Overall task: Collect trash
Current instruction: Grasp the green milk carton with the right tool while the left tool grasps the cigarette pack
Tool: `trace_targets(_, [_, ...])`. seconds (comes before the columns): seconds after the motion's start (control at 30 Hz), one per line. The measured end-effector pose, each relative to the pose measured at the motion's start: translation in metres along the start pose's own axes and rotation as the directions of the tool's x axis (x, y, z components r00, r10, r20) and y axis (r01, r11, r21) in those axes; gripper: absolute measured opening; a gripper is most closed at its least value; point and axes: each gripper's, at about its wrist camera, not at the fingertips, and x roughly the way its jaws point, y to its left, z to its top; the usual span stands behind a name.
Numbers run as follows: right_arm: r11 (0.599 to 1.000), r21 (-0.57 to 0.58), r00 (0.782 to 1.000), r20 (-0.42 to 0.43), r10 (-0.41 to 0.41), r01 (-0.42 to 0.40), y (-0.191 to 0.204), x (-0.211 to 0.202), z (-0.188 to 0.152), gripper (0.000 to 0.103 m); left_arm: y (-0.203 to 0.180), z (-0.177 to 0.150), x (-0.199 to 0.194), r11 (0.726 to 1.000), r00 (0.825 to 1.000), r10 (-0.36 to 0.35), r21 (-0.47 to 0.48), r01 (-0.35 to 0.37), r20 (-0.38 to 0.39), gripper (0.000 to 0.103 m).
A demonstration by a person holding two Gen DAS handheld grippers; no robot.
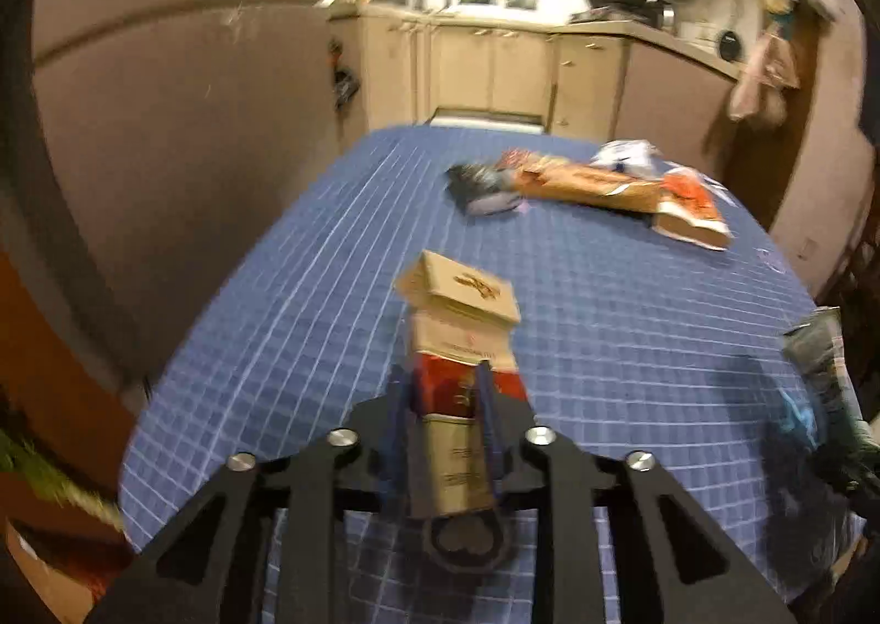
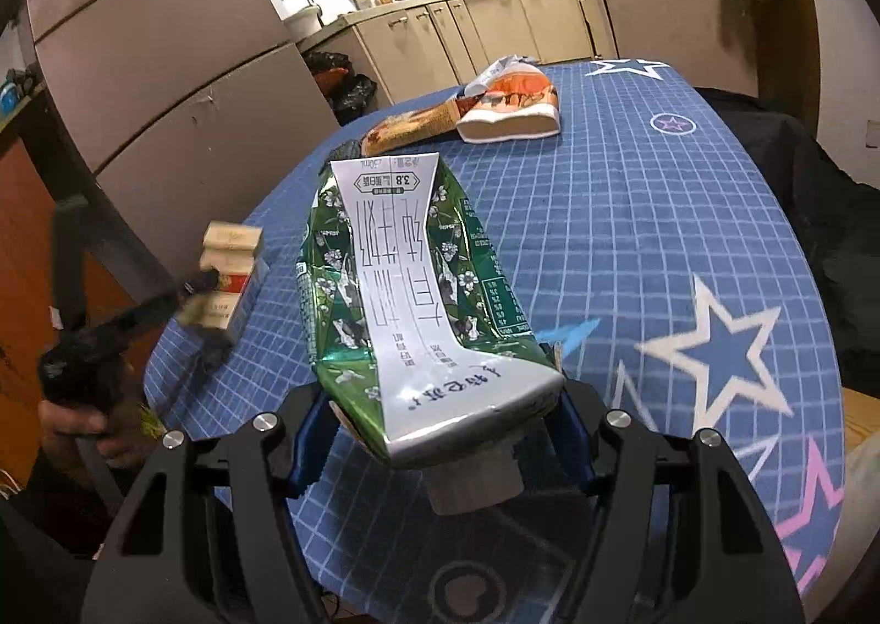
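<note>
My left gripper (image 1: 448,398) is shut on a red and beige cigarette pack (image 1: 462,327) with its lid flipped open, held above the blue checked tablecloth (image 1: 330,294). The right wrist view shows the same pack (image 2: 231,283) at the left, raised over the table's edge. My right gripper (image 2: 443,420) is shut on a crushed green and silver milk carton (image 2: 407,283), its blue pads (image 2: 311,431) pressing on the carton's base. Farther back on the cloth lie an orange snack bag (image 2: 511,101), a long brown wrapper (image 2: 412,126) and a dark crumpled wrapper (image 1: 478,186).
A person's hand (image 2: 71,426) holds the left gripper's handle. A tall grey fridge (image 2: 165,46) stands left of the table, with black bags (image 2: 341,85) on the floor behind it. Kitchen cabinets (image 2: 495,18) line the back. A dark cloth (image 2: 770,140) covers something at the table's right side.
</note>
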Motion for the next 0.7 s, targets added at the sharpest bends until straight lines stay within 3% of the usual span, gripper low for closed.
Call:
trace_targets(0.17, [1.000,-0.009,1.000,-0.010,-0.023,0.023,0.010,-0.003,-0.009,0.063,0.002,-0.003,-0.003,0.999,0.999,-0.034,-0.004,0.034,-0.028,0.024])
trace_targets(0.2, [1.000,-0.014,1.000,-0.006,-0.024,0.024,0.012,-0.006,-0.011,0.063,0.002,-0.004,-0.001,0.999,0.998,-0.045,0.006,0.045,-0.045,0.026])
trace_targets(0.23, [0.999,-0.019,1.000,-0.002,-0.026,0.026,0.014,-0.008,-0.012,0.063,-0.002,-0.006,0.006,0.998,0.996,-0.058,0.029,0.060,-0.068,0.038])
trace_targets(0.33, [1.000,-0.018,1.000,0.002,-0.025,0.025,0.017,-0.011,-0.013,0.063,0.000,-0.009,0.014,0.998,0.996,-0.068,0.006,0.068,-0.066,0.047])
trace_targets(0.47, [1.000,-0.022,1.000,0.004,-0.016,0.016,0.019,-0.013,-0.016,0.063,-0.001,-0.009,0.015,0.998,0.995,-0.044,-0.053,0.040,-0.090,0.076])
trace_targets(0.53, [1.000,-0.026,1.000,0.008,-0.011,0.012,0.021,-0.014,-0.016,0.063,-0.011,-0.012,0.011,1.000,0.998,-0.017,-0.022,0.016,-0.065,0.076])
trace_targets(0.6, [1.000,-0.024,1.000,0.012,-0.010,0.010,0.020,-0.015,-0.015,0.063,-0.024,-0.016,0.014,0.999,0.998,0.038,0.028,-0.036,-0.057,0.085])
trace_targets(0.67, [1.000,-0.021,1.000,0.018,-0.010,0.010,0.018,-0.016,-0.016,0.063,-0.028,-0.020,0.027,0.994,0.992,0.097,0.051,-0.093,-0.077,0.083])
trace_targets(0.7, [1.000,-0.021,1.000,0.022,-0.012,0.012,0.018,-0.017,-0.016,0.063,-0.024,-0.024,0.033,0.996,0.994,0.088,0.029,-0.086,-0.062,0.082])
